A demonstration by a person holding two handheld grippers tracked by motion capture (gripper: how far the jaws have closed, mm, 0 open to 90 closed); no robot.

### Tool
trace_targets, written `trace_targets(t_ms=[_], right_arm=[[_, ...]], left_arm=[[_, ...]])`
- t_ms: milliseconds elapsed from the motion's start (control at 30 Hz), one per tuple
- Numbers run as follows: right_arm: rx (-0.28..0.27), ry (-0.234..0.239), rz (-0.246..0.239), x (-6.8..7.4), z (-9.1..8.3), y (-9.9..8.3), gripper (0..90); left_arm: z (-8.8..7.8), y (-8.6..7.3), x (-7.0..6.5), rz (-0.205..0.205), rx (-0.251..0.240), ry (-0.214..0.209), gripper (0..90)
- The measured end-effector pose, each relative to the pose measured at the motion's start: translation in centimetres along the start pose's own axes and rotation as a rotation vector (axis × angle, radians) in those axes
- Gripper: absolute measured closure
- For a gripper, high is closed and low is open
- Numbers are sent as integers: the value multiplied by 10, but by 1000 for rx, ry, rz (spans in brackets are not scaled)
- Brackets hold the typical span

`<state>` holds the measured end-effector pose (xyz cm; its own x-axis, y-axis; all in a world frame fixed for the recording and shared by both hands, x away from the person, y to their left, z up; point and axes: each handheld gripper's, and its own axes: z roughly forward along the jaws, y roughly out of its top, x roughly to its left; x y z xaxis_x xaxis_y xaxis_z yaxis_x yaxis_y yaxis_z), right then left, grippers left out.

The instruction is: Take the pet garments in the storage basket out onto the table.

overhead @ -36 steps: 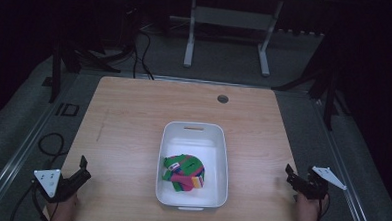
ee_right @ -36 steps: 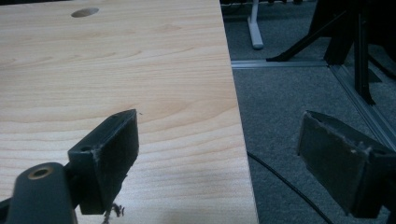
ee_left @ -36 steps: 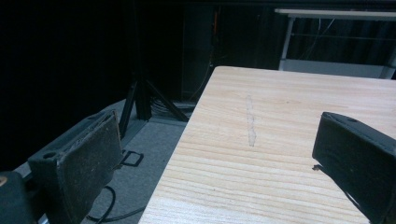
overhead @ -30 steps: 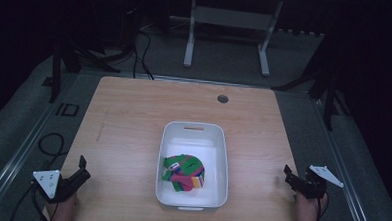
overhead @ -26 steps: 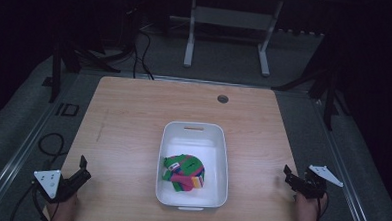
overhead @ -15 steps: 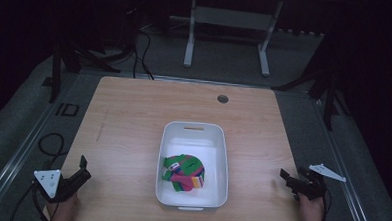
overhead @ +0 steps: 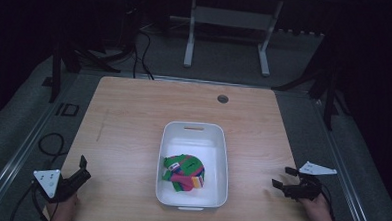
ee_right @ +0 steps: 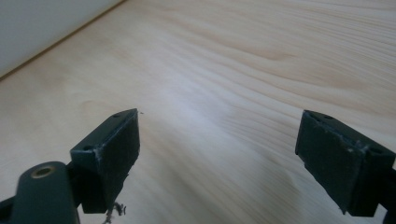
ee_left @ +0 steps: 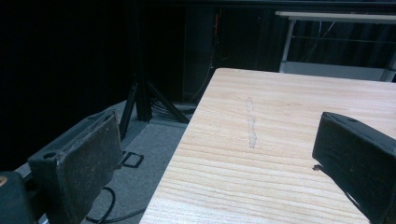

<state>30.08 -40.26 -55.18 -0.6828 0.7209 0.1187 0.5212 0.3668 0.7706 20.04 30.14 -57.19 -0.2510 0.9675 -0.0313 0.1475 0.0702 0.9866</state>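
Left gripper (overhead: 83,168): held at the near left corner of the table, jaws spread wide with nothing between them; in the left gripper view (ee_left: 224,163) one jaw hangs past the table's edge over the floor, the other over the wood.
Left hand (overhead: 64,210): at the bottom edge of the high view, behind the grey three-cornered plate.
Right gripper (overhead: 284,178): low over the near right part of the table, jaws wide apart and empty, pointing toward the bin; in the right gripper view (ee_right: 219,140) bare wood lies between the jaws.
Right hand (overhead: 316,208): near the table's right front corner, cable trailing beside it.
Table (overhead: 133,118): light wood, with a faint pale streak on its left half and a small round hole (overhead: 223,98) near the far edge.
White bin (overhead: 193,128): rectangular, in the middle of the table toward the near edge, between the two grippers and well apart from both; its wall shows as a white strip at the top left of the right gripper view (ee_right: 42,28).
Colourful cloth (overhead: 183,173): bunched in the near half of the bin, green, pink, red and striped.
Floor (overhead: 18,133): grey, with black cables and dark stands around the table.
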Motion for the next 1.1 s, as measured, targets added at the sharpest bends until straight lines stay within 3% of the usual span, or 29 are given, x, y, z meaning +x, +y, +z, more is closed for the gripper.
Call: trace_targets(t_ms=[100,200,333,500,667,800,900,1100], right_arm=[[88,61,-70,10,8,12,138],[79,112,-126,19,11,20,139],[58,202,-139,33,13,33,136],[82,238,-172,48,16,48,134],[51,279,-202,61,18,68,136],[110,308,-266,76,24,86,136],[117,349,-269,83,27,96,136],[107,385,-282,95,33,114,135]], left_arm=[[0,0,0,0,1,0,19],[0,0,0,0,1,-2,18],[0,0,0,0,2,-3,18],[0,0,0,-1,1,-5,18],[0,0,0,-1,2,-7,18],[0,0,0,-1,2,-8,19],[0,0,0,-1,2,-9,18],[0,0,0,1,2,-8,19]])
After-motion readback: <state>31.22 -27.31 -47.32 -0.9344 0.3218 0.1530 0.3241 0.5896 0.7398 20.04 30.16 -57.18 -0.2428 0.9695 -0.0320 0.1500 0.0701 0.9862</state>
